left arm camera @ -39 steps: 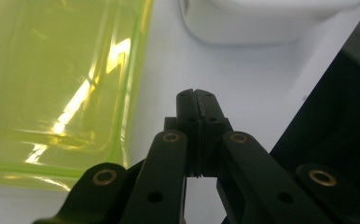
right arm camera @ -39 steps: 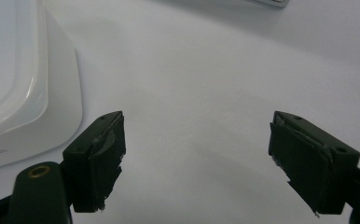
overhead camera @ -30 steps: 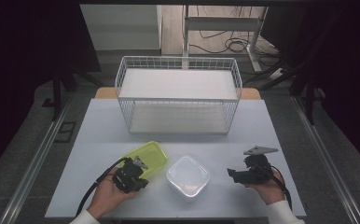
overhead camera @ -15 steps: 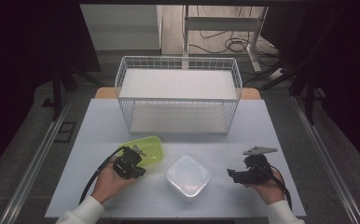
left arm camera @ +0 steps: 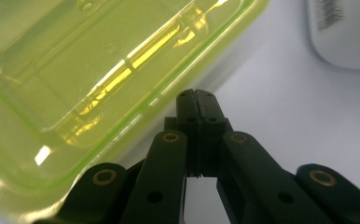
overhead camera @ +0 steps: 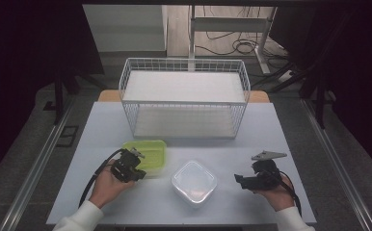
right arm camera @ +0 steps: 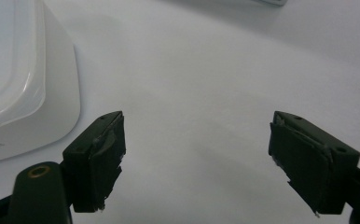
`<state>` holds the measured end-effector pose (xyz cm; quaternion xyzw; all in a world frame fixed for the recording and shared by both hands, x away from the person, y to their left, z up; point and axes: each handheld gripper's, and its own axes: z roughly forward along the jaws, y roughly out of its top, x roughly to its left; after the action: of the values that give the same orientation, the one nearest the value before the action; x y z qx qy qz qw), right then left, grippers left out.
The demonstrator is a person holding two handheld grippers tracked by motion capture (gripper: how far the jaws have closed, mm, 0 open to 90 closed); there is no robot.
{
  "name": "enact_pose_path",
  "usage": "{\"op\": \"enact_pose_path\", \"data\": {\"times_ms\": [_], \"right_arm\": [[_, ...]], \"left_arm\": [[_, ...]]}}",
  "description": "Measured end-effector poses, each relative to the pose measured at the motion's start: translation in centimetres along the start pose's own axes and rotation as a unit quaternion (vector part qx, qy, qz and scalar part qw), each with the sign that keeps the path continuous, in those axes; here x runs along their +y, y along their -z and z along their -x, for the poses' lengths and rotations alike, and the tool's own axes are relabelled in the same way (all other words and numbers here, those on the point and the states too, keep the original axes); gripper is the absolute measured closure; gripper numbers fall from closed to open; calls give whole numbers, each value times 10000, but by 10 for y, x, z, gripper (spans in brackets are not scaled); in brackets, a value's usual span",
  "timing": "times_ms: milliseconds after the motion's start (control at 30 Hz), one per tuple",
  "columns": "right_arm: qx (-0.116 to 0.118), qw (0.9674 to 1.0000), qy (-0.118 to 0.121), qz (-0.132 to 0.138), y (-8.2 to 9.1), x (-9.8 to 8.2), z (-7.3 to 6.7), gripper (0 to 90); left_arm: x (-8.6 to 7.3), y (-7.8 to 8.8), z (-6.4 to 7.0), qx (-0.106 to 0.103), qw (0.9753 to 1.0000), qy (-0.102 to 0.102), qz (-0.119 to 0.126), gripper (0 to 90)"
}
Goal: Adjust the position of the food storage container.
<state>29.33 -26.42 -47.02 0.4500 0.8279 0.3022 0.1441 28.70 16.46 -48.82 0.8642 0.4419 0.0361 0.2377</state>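
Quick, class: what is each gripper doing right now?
Left gripper: shut, empty, beside the green container.
Right gripper: open, empty.

- A pale grey-white surface (overhead camera: 290, 130) stands in the middle of a dim room.
- Dark curtains (overhead camera: 30, 57) hang at both sides, nearly black.
- The floor (overhead camera: 338, 159) is grey, and metal rails (overhead camera: 39, 163) run along it beside the surface.
- Beyond, a lighter strip of wooden floor (overhead camera: 177, 29) carries loose black cables (overhead camera: 232, 45) and the legs of a white metal frame (overhead camera: 232, 24).
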Motion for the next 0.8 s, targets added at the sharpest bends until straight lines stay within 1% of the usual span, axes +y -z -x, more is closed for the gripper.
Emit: {"op": "enact_pose_path", "data": {"times_ms": [67, 100, 167, 233, 267, 300, 333, 400, 467, 500, 533, 633, 767, 800], "right_arm": [[-4, 10000, 4, 15, 0, 0, -1, 188], [-9, 10000, 5, 26, 1, 0, -1, 188], [-6, 10000, -9, 35, 1, 0, 0, 188], [-11, 10000, -3, 43, 1, 1, 0, 188], [-12, 10000, -7, 40, 1, 1, 0, 188], [-18, 10000, -15, 36, 1, 2, 0, 188], [-18, 10000, -15, 36, 1, 2, 0, 188], [-16, 10000, -17, 40, 0, 3, -1, 188], [-18, 10000, -15, 32, 0, 3, -2, 189], [-22, 10000, -23, 32, 0, 3, -2, 188], [-24, 10000, -25, 25, -1, 3, -2, 188], [-28, 10000, -25, 13, -1, 3, -2, 188], [-38, 10000, -51, 20, 0, 2, 0, 188], [-40, 10000, -57, 26, 1, 2, 0, 188]], "left_arm": [[-8, 13, -9, -80, 9998, 151, 132, 899], [-12, 20, -14, -62, 9995, 225, 189, 899], [-18, 31, -25, 32, 9989, 387, 271, 899], [-25, 41, -40, 136, 9979, 551, 325, 899], [-28, 43, -47, 210, 9970, 662, 351, 899], [-34, 44, -62, 338, 9946, 920, 347, 899], [-34, 44, -62, 338, 9946, 920, 347, 899], [-38, 40, -75, 355, 9925, 1137, 283, 899], [-39, 33, -83, 349, 9910, 1273, 210, 899], [-38, 28, -85, 320, 9906, 1317, 157, 899], [-38, 25, -86, 311, 9904, 1341, 155, 899], [-31, 17, -86, 241, 9913, 1294, 101, 899], [-21, 9, -84, 169, 9913, 1306, 80, 899], [-18, 8, -83, 159, 9918, 1266, 42, 899]]}}
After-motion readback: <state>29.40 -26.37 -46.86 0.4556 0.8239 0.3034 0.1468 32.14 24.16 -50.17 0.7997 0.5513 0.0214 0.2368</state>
